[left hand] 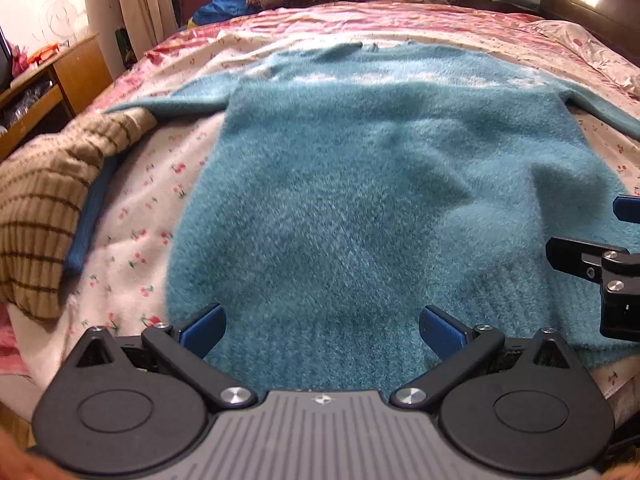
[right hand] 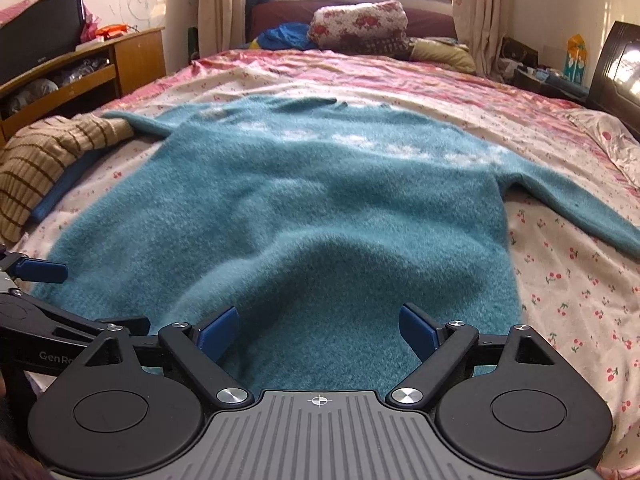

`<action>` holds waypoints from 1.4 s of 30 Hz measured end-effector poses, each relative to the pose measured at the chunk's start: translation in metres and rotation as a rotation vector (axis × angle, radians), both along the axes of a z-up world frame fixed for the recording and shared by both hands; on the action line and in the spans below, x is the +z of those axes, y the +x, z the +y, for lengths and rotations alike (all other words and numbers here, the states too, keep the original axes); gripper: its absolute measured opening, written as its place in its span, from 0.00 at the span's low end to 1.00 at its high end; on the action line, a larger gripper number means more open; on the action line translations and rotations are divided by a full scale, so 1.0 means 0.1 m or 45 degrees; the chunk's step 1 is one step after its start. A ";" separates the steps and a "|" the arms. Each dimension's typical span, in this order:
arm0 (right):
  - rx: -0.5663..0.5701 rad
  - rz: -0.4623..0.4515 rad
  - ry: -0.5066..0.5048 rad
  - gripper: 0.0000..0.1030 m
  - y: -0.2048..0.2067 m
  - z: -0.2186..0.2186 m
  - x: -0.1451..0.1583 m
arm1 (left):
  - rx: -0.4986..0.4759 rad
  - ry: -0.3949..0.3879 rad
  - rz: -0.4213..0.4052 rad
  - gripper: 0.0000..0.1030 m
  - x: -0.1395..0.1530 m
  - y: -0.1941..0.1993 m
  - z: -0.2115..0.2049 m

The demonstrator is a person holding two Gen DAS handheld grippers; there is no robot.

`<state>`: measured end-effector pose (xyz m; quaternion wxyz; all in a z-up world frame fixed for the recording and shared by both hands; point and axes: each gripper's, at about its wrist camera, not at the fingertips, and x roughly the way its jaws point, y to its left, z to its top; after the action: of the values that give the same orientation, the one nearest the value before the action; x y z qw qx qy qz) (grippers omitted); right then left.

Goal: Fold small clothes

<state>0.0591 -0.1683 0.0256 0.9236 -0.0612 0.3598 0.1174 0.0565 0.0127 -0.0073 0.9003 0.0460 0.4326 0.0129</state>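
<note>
A fuzzy teal sweater (left hand: 352, 184) lies flat and face up on the bed, hem toward me, collar at the far end, both sleeves spread out to the sides. It also shows in the right wrist view (right hand: 304, 200). My left gripper (left hand: 322, 334) is open and empty over the left part of the hem. My right gripper (right hand: 318, 334) is open and empty over the right part of the hem, where the cloth bulges up a little. The right gripper shows at the right edge of the left wrist view (left hand: 622, 236), and the left gripper at the left edge of the right wrist view (right hand: 36, 280).
A tan striped knit (left hand: 48, 208) lies heaped on a blue garment (left hand: 90, 216) left of the sweater, over its left sleeve end. The bed has a cherry-print sheet (right hand: 568, 288) and pillows (right hand: 360, 24) at the far end. A wooden cabinet (right hand: 100, 64) stands to the left.
</note>
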 end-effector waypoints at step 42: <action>0.166 -0.019 -0.080 0.78 1.21 0.67 0.04 | 0.212 -0.047 0.021 1.00 0.17 1.47 0.68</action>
<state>0.1796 -0.1009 0.0296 0.9142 -0.1145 0.3516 0.1656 0.2032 0.0805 0.0098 0.8932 -0.0065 0.4425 0.0792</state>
